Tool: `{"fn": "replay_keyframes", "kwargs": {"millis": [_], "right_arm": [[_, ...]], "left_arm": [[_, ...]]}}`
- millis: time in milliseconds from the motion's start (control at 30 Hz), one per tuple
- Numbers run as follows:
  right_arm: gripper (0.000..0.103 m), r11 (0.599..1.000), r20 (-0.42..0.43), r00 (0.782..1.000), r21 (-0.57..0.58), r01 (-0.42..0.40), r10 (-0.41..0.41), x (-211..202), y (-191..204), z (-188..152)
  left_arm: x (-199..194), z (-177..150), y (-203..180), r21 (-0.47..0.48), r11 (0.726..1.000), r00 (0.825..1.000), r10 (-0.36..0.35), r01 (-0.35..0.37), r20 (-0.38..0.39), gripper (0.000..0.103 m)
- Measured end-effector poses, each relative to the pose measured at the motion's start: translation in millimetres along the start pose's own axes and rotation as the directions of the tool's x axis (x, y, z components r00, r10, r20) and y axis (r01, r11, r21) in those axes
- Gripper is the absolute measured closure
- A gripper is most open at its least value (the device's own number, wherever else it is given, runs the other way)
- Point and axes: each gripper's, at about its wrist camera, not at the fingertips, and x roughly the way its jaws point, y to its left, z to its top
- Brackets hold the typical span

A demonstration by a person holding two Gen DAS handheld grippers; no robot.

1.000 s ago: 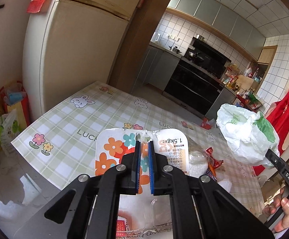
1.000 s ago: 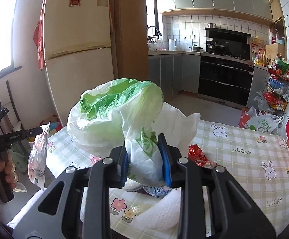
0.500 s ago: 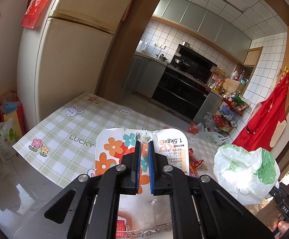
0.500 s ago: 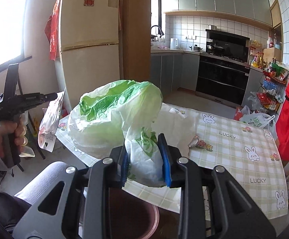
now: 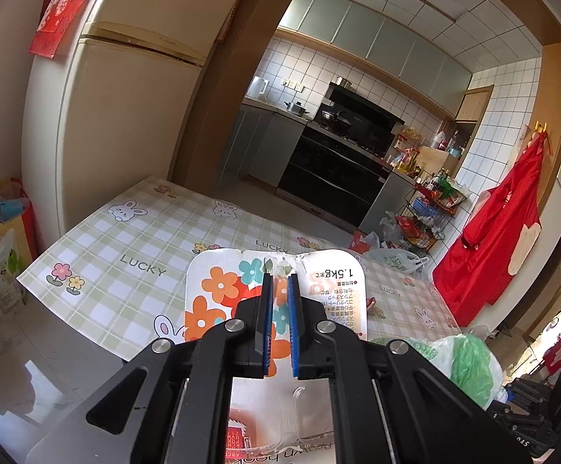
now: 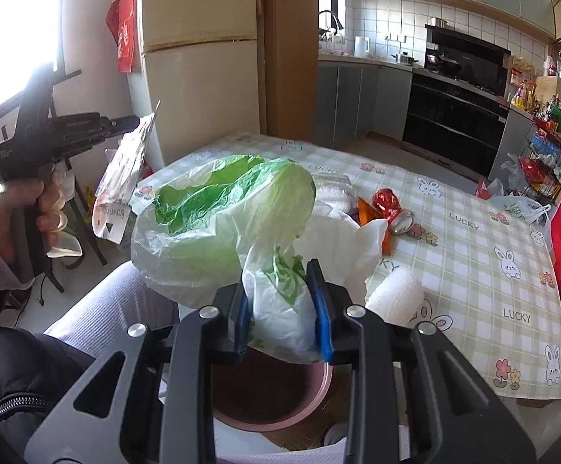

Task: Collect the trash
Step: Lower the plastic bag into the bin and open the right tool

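Note:
My left gripper is shut on a flat plastic package printed with orange and blue flowers, held above the checked table. In the right wrist view that package hangs from the left gripper at the left. My right gripper is shut on a crumpled white and green plastic bag, which hangs above a pink bin. The same bag shows at the lower right of the left wrist view.
On the table lie a crushed red can, an orange wrapper, a bubble-wrap roll and a clear plastic tub. A person's hand and knee are at the left. A fridge stands behind.
The right gripper has drawn back from over the table with the bag, and the pink bin now lies beneath it. The left gripper has risen a little with the flowered package.

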Motion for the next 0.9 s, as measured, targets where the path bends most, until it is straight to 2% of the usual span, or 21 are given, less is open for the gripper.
{"fn": "replay_keyframes", "kwargs": {"millis": [233, 500, 800, 900], "right_arm": [[0.073, 0.999, -0.137, 0.99, 0.002, -0.036, 0.036, 32, 6, -15], [0.071, 0.998, -0.256, 0.965, 0.024, -0.06, 0.065, 63, 13, -31], [0.058, 0.994, -0.272, 0.957, 0.059, -0.091, 0.104, 78, 18, -38], [0.04, 0.996, -0.234, 0.968, 0.055, -0.075, 0.085, 75, 19, -34]], "left_arm": [[14, -4, 0, 0.0, 1.0, 1.0, 0.003, -0.003, -0.027, 0.096], [25, -11, 4, -0.001, 1.0, 0.998, 0.006, -0.006, -0.057, 0.096], [25, -16, 5, 0.001, 1.0, 0.998, -0.012, 0.012, -0.067, 0.096], [25, -18, 2, 0.007, 1.0, 0.997, -0.026, 0.027, -0.073, 0.096]]}}
